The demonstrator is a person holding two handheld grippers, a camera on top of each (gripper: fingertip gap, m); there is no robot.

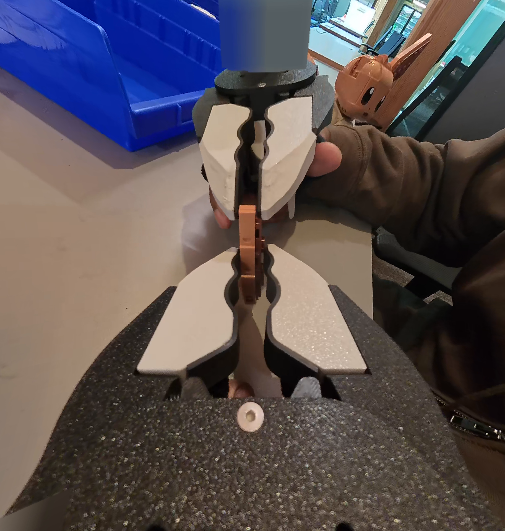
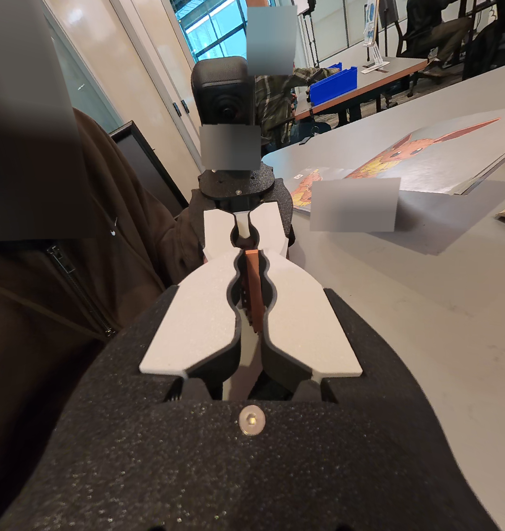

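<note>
The fingers (image 1: 205, 301) of the left gripper (image 1: 251, 258) are closed on a flat brown brick-built piece (image 1: 248, 235), their white pads pressing its two faces near its lower end. In the left wrist view the piece stands edge-on, its long axis running straight away from the camera, a tan strip on its left and darker studded layers on its right. Its far end sits between the pads of the right gripper (image 1: 247, 212), which faces the camera head-on from just beyond, so the two grippers meet tip to tip over a pale table (image 1: 58, 273). A hand (image 1: 326, 161) in a brown sleeve (image 1: 403, 186) wraps the right gripper's body from the right. A blue bin (image 1: 116, 71) lies at upper left, and a brown brick-built animal head (image 1: 366, 86) shows behind the sleeve.

In the right wrist view, the right gripper's (image 2: 250, 253) pads are closed on the same piece (image 2: 252, 284), again edge-on and pointing straight ahead along the fingers, its far tip reaching the left gripper (image 2: 245, 241) opposite. That gripper carries a black camera (image 2: 224, 92) above it and is backed by a brown zipped jacket (image 2: 73, 273). On the grey table (image 2: 389, 316) to the right lie printed sheets (image 2: 418, 161) showing a brown cartoon animal.
</note>
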